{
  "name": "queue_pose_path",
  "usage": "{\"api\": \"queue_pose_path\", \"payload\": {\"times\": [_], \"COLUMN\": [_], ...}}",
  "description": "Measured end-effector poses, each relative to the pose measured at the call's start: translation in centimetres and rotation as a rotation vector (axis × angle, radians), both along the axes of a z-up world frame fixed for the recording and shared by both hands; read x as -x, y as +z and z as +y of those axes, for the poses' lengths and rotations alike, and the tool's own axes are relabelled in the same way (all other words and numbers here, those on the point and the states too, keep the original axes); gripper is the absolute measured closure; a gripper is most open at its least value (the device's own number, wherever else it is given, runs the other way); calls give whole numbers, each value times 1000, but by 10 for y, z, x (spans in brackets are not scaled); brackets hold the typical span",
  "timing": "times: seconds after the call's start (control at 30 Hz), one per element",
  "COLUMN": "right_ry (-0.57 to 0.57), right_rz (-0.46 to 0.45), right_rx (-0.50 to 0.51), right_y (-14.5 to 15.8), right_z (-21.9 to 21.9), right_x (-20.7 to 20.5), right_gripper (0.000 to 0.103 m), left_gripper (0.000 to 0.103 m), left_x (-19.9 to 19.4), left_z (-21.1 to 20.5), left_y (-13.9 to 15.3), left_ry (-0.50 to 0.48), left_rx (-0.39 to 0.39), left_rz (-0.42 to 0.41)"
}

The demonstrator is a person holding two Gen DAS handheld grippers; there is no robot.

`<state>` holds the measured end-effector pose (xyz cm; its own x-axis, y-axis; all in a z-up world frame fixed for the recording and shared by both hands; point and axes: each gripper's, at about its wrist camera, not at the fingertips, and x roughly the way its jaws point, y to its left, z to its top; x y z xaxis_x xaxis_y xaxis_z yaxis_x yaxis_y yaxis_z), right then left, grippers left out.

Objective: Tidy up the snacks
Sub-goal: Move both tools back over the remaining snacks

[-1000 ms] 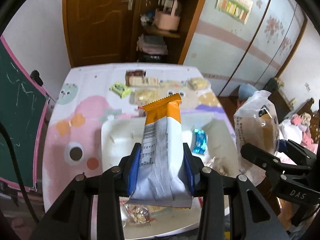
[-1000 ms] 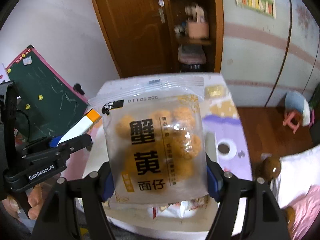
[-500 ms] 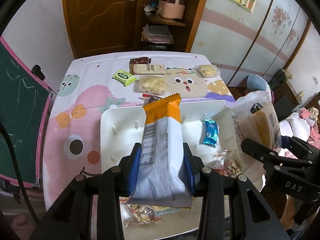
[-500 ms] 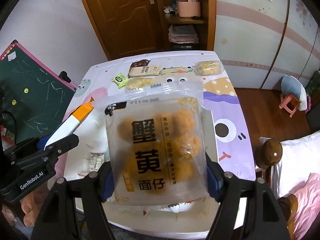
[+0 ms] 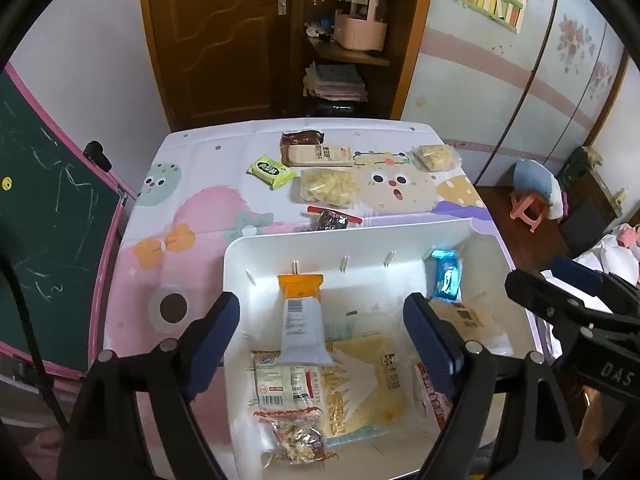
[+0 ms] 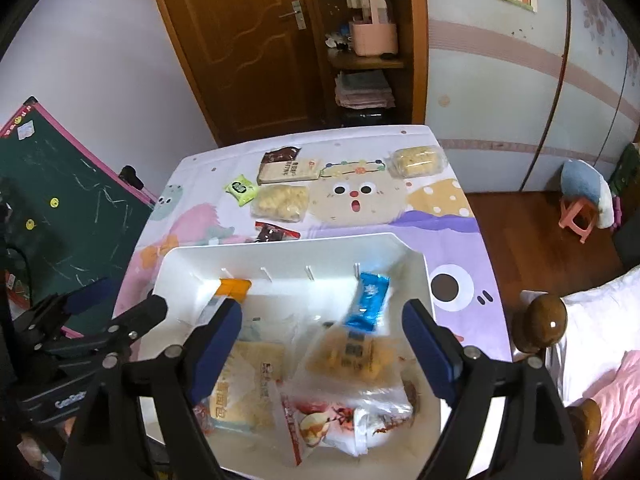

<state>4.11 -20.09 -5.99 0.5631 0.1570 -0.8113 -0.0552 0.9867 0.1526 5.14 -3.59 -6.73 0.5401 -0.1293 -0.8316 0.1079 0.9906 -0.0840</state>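
A white bin sits on the near part of the table and holds several snack packs. The orange-topped white packet lies in its left part. The crab-roe ball bag lies in its right part, below a blue packet. My left gripper is open and empty above the bin. My right gripper is open and empty above the bin. It also shows in the left wrist view.
Loose snacks lie on the cartoon tablecloth beyond the bin: a green packet, a beige box, a clear bag of yellow pieces, a red-dark packet, a small bag. A chalkboard stands left.
Both grippers opened over the bin. The orange-topped packet dropped from the left gripper and the crab-roe bag from the right gripper into the bin.
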Motion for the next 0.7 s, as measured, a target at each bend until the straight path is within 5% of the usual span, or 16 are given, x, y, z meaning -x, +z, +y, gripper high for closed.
{"api": "queue_pose_path", "payload": {"times": [0.7], "right_ry": [10], "right_rz": [75], "right_rx": [-14], "right_y": [-16], "right_z": [1], "right_x": [4], "right_gripper": [19], "left_gripper": [20], "left_x": [5], "left_z": [0], "left_y": [-6], "left_ry": [-5], "left_rx": [2], "left_rz": [27]}}
